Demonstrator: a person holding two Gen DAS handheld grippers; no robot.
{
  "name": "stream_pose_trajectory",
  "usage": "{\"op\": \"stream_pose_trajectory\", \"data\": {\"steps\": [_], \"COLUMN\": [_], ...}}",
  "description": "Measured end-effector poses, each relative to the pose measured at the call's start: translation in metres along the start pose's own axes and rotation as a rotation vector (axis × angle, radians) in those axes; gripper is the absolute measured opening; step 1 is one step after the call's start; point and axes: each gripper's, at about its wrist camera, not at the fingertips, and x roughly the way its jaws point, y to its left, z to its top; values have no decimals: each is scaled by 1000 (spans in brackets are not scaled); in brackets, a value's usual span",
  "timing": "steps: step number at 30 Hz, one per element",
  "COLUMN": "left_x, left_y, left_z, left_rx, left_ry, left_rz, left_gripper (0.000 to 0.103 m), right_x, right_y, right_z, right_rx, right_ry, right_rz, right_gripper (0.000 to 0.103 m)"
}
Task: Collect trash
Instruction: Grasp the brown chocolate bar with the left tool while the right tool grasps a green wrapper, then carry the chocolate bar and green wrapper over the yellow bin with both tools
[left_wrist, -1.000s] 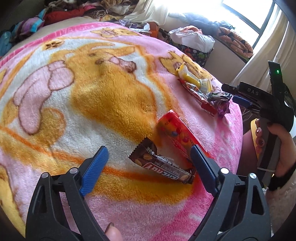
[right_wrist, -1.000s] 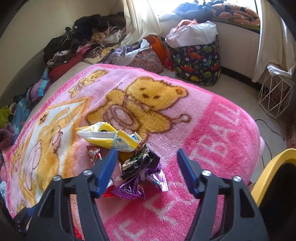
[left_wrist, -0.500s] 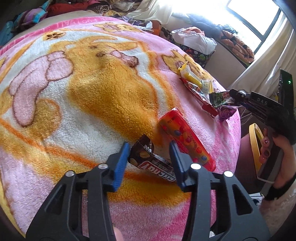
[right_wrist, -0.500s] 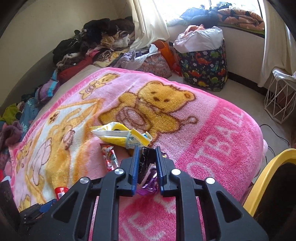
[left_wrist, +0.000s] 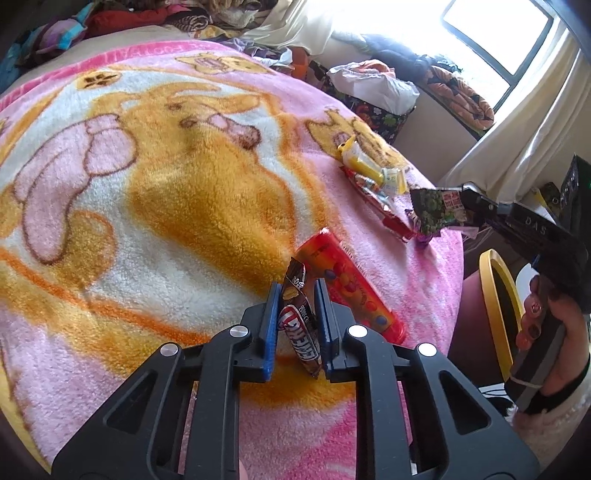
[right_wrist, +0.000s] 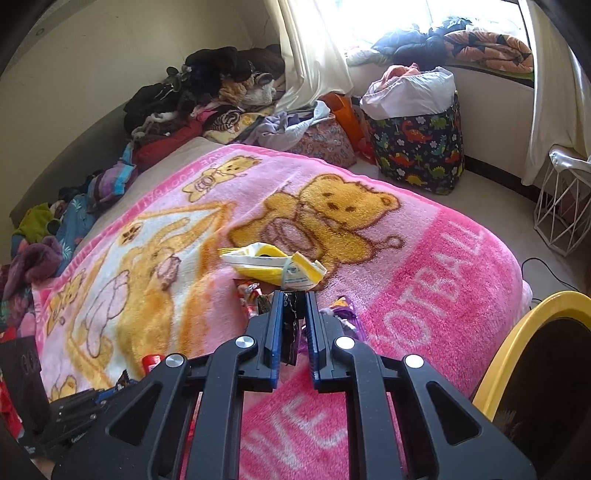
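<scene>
My left gripper (left_wrist: 295, 291) is shut on a brown chocolate bar wrapper (left_wrist: 300, 321), lifted upright off the pink blanket (left_wrist: 147, 177). A red-orange candy wrapper (left_wrist: 347, 288) lies just right of it. My right gripper (right_wrist: 293, 297) is shut on a dark crumpled wrapper (right_wrist: 290, 332); it shows in the left wrist view as a green-dark wrapper (left_wrist: 432, 212) held above the blanket's edge. A yellow-white wrapper (right_wrist: 273, 266) and a thin red wrapper (right_wrist: 249, 293) lie just beyond. A purple wrapper (right_wrist: 345, 314) lies right of the fingers.
A yellow-rimmed bin (right_wrist: 532, 369) stands at the bed's right edge, also in the left wrist view (left_wrist: 498, 314). A dinosaur-print bag (right_wrist: 417, 147) and a white wire basket (right_wrist: 561, 210) stand on the floor. Clothes (right_wrist: 207, 96) pile behind the bed.
Both grippers closed from open. The left one took the chocolate bar wrapper and tipped it upright. The right one took the dark wrapper and lifted it off the blanket.
</scene>
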Motion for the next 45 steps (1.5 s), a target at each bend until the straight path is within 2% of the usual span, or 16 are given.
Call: {"op": "stream_pose_trajectory", "data": {"steps": [13, 24, 45], "left_x": [-22, -35, -47], "left_y": [-6, -27, -96], "left_z": [13, 18, 20], "left_rx": [2, 52, 179], "left_ry": [-68, -106, -134], "left_rz": [-7, -24, -94], "left_gripper": [12, 12, 12], "right_x": [-30, -43, -95], "right_y": [30, 44, 9], "right_z": [-24, -42, -35], "right_rx": [-71, -84, -18], "right_ry": [-11, -1, -109], "right_rz": [52, 75, 29], "right_gripper": [11, 11, 11]}}
